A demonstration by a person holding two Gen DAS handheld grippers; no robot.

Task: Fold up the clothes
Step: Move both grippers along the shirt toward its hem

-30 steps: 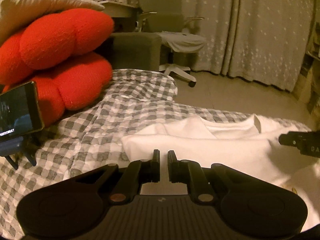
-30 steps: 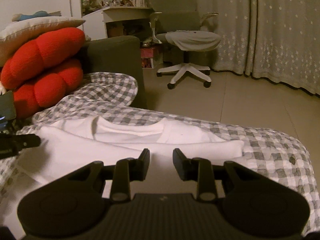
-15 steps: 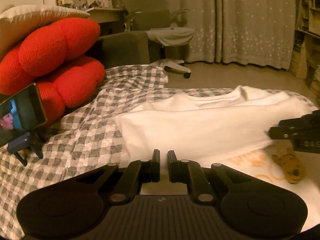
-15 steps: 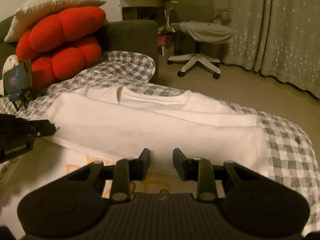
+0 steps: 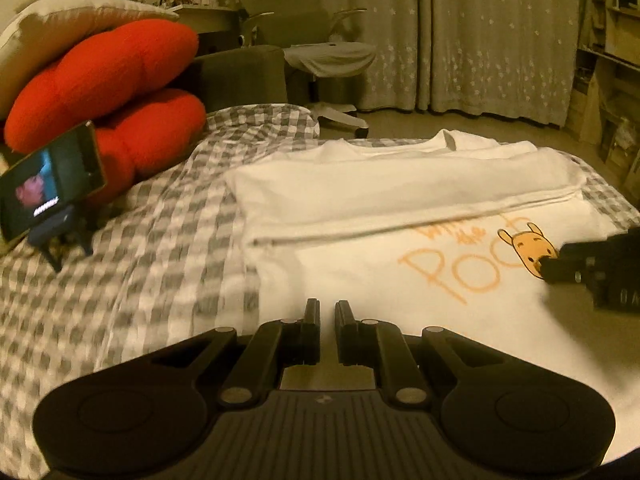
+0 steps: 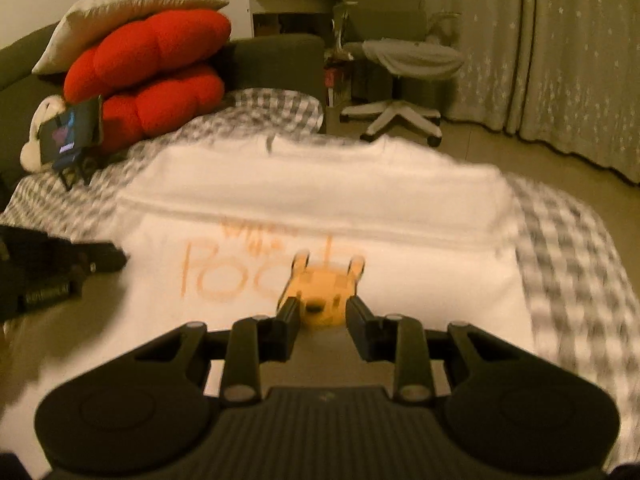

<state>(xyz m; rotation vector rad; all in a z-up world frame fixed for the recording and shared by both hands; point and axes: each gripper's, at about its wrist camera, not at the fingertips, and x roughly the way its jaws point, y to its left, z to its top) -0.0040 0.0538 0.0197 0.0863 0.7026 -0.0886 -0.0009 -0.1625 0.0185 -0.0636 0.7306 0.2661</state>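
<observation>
Checkered bedspread (image 5: 152, 248) carries a half-folded white T-shirt (image 5: 400, 192); left tongs (image 5: 327, 312) nearly pressed together, right tongs (image 6: 322, 312) spread, both empty.

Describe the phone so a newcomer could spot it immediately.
Start at the stacked red cushions beside the gingham bedspread. Leaning against the lower cushion, on a small dark stand, is the phone. It is the only lit screen there, tilted and facing the white T-shirt.

Dim, warm yellowish indoor light colours both views, and the frame corners fall to black. The fisheye lenses bend the curtains (image 5: 496, 36) and far room at the edges. Motion blur smears the checkered bedcover (image 6: 568, 264) and shirt print (image 6: 316, 292) in the right wrist view.
</observation>
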